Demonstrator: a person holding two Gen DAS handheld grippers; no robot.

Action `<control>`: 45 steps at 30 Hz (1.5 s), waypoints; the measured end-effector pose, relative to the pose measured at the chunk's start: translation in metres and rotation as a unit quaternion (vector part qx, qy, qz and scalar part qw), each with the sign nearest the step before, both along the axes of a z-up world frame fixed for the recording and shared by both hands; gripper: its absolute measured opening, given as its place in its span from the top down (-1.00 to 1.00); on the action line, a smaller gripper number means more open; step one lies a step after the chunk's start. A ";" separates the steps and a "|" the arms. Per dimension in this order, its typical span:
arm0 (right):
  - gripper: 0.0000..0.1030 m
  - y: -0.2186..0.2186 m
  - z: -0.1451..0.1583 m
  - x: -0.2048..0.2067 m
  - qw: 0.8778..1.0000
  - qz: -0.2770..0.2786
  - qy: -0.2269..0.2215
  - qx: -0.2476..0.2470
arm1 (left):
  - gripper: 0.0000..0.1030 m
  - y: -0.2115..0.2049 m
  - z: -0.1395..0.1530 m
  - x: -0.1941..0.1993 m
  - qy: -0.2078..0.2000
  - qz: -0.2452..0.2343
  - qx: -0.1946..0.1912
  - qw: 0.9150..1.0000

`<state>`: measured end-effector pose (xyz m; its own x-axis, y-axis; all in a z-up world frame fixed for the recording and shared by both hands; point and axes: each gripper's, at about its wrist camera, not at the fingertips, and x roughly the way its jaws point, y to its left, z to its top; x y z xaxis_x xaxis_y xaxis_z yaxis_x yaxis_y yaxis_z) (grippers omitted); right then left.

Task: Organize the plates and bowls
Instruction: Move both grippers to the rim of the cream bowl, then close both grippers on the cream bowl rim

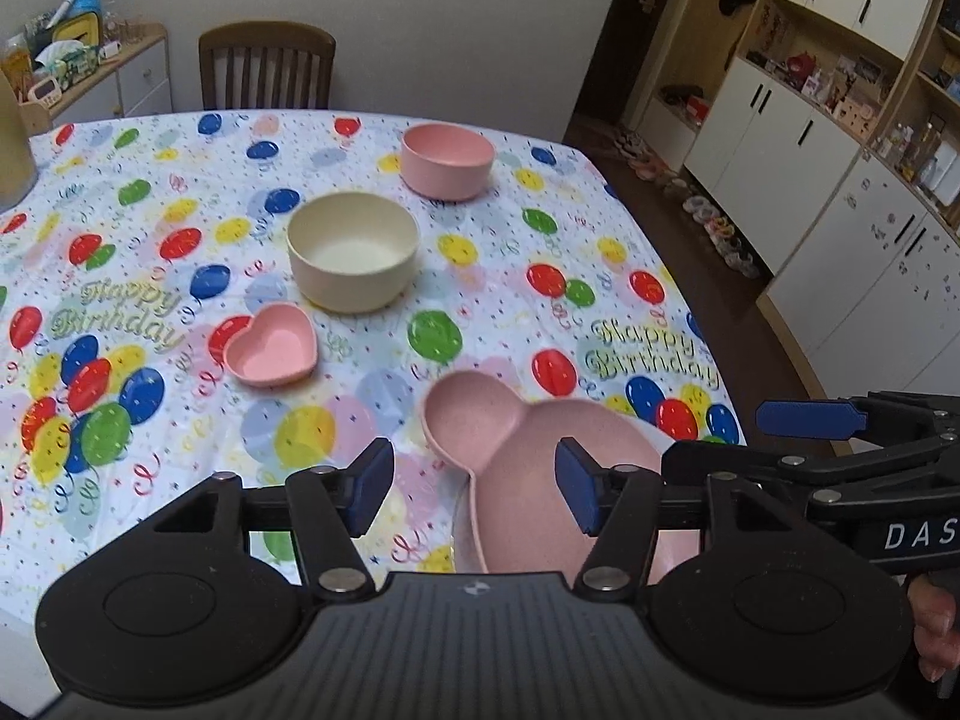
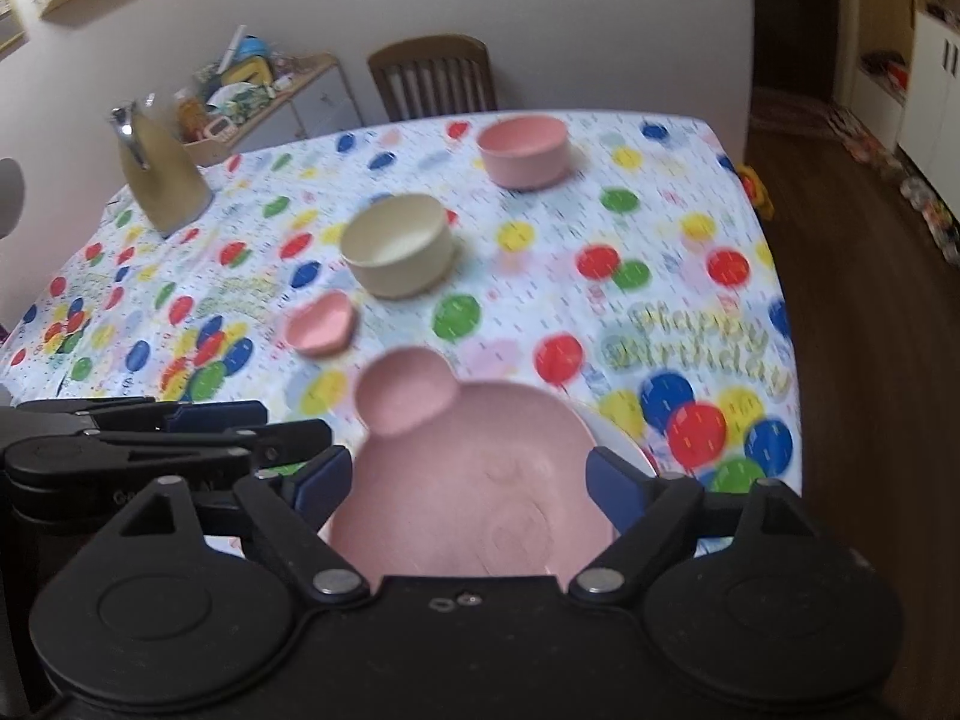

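Lying below both claws: pink plate (image 2: pixel 480 480); left claw (image 1: pixel 474 480) apart, right claw (image 2: pixel 468 480) apart, both empty.

Balloon-print tablecloth (image 1: pixel 180 252), wooden chair (image 1: pixel 267 66), beige jug (image 2: pixel 159 180), white cabinets (image 1: pixel 798 144)

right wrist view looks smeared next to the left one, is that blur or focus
Right wrist view: motion blur, balloon tablecloth and cream bowl streaked, while the right tool's own body stays crisp. Left wrist view: mostly sharp, cream bowl clean-edged, only the near pink plate slightly soft.
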<state>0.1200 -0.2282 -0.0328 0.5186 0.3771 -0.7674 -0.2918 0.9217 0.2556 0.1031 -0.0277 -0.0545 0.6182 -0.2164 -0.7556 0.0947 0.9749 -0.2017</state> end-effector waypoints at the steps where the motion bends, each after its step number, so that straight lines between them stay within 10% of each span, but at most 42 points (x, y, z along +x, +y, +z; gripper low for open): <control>1: -0.71 0.003 0.003 0.003 1.000 0.002 -0.004 0.002 | -0.15 0.003 0.003 0.001 -0.004 0.002 0.003 1.000; 20: -0.99 0.077 0.034 0.091 0.997 -0.046 -0.069 0.004 | -0.55 0.090 0.024 0.102 -0.053 0.047 0.028 0.997; 45: -0.82 0.120 -0.052 0.208 0.993 -0.109 0.027 -0.045 | -0.55 0.125 -0.063 0.229 0.039 0.029 0.022 0.999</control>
<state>0.3278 -0.1078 -0.0847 0.5367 0.1890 -0.8223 -0.0715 0.9813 0.1788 0.3322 0.0975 -0.1171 0.5681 -0.1468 -0.8098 0.0233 0.9864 -0.1624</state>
